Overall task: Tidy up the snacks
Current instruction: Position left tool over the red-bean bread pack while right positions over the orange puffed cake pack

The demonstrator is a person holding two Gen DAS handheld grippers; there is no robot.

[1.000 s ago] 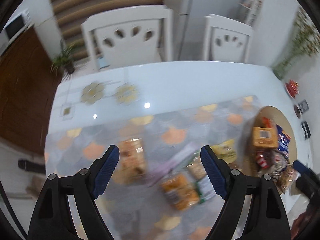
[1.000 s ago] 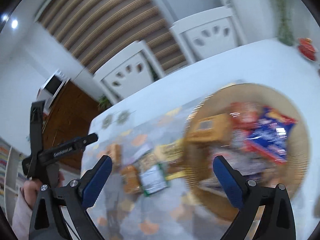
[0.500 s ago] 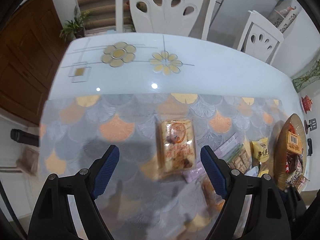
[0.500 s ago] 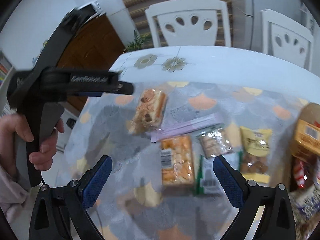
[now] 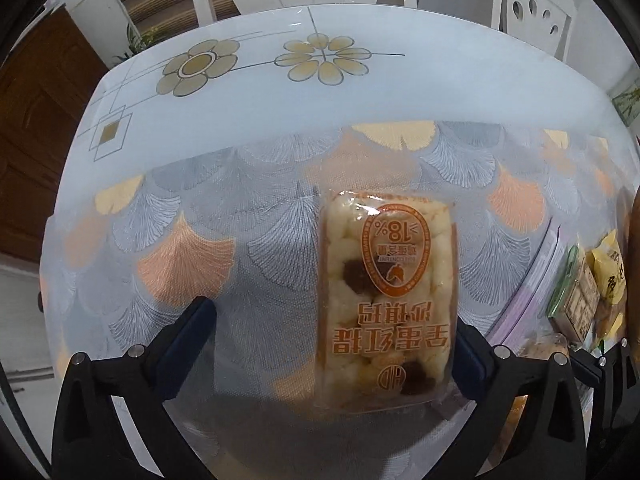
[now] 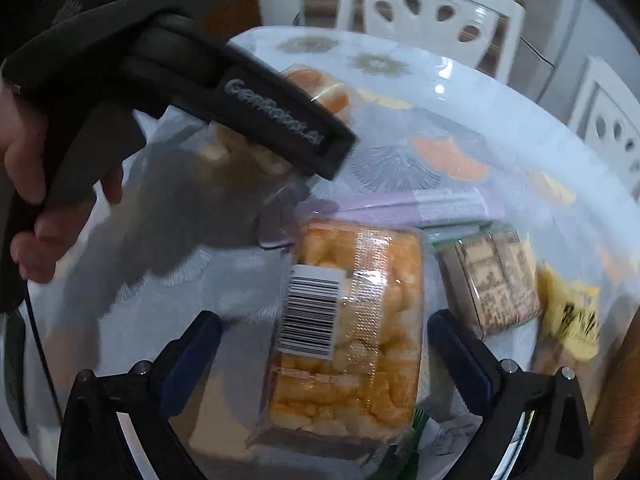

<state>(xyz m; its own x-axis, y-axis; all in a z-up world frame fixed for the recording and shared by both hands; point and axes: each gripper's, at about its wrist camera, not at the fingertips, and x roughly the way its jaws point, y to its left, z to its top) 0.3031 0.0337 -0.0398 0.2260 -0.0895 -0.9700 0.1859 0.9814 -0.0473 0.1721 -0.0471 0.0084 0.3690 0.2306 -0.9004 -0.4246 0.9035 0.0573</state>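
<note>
Left gripper low over the patterned table mat, jaws just widened fully, pale snack pack lying loose between them against the right finger, right gripper wide open, empty, straddling an orange snack pack nearby.

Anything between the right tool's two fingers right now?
Yes: the orange snack pack, barcode side up, lies on the tablecloth between the open fingers; right wrist view.

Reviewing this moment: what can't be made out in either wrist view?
- Left wrist view: whether the right-hand pad touches the pale snack pack; the wrapper covers it.
- Left wrist view: the snacks at the right edge are cut off.
- Right wrist view: the left tool hides most of that pale pack, and motion blur softens it.
- Right wrist view: the yellow packet print is blurred.
</note>
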